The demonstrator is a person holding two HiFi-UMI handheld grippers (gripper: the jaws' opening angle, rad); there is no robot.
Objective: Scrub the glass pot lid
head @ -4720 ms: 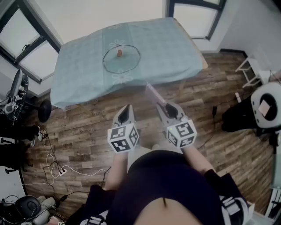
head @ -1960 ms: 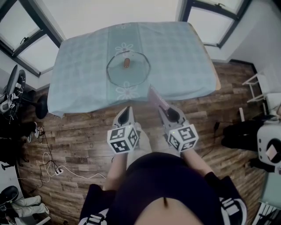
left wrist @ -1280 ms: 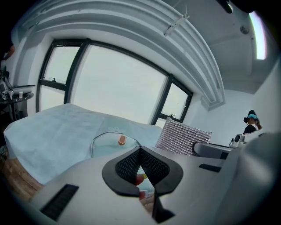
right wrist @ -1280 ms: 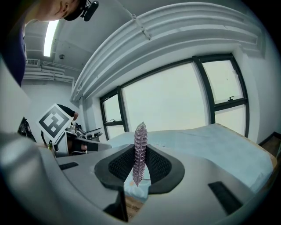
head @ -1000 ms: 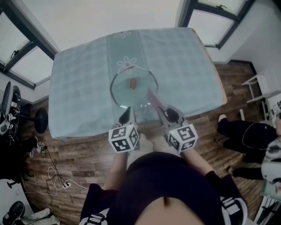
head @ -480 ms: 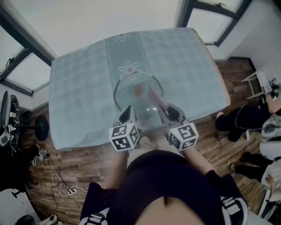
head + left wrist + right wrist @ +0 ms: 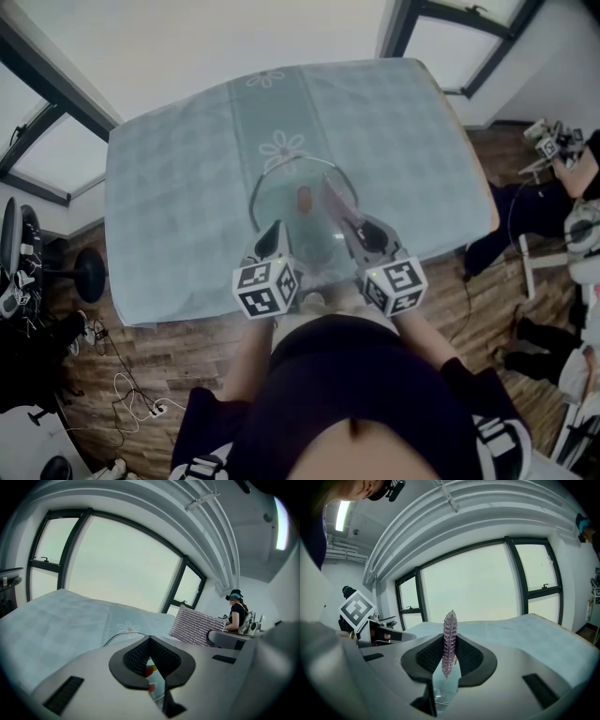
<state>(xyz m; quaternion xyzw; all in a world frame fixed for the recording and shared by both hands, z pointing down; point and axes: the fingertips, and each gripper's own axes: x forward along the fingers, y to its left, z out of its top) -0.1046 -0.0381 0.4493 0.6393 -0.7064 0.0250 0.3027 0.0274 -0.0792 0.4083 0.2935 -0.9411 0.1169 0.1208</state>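
Observation:
The glass pot lid (image 7: 281,187) lies flat on the pale blue tablecloth (image 7: 169,178), its brown knob (image 7: 304,198) upright in the middle. My left gripper (image 7: 273,230) hangs over the lid's near rim, shut with nothing in it; in the left gripper view (image 7: 150,638) the knob (image 7: 149,670) shows through the slit below the pads. My right gripper (image 7: 350,225) is shut on a purple scrub pad (image 7: 333,201) that sticks out over the lid, right of the knob. In the right gripper view (image 7: 449,641) the scrub pad (image 7: 449,639) stands on edge between the pads.
The table's near edge (image 7: 309,281) runs just under both grippers, with wooden floor (image 7: 141,366) below. Cables (image 7: 122,398) and a black stool base (image 7: 86,272) lie at the left. A person (image 7: 534,202) and white gear are at the right. Windows (image 7: 441,28) stand behind the table.
The person has walked up to the table. Both grippers moved forward together, from over the floor to over the lid's near part. The scrub pad stays in the right gripper.

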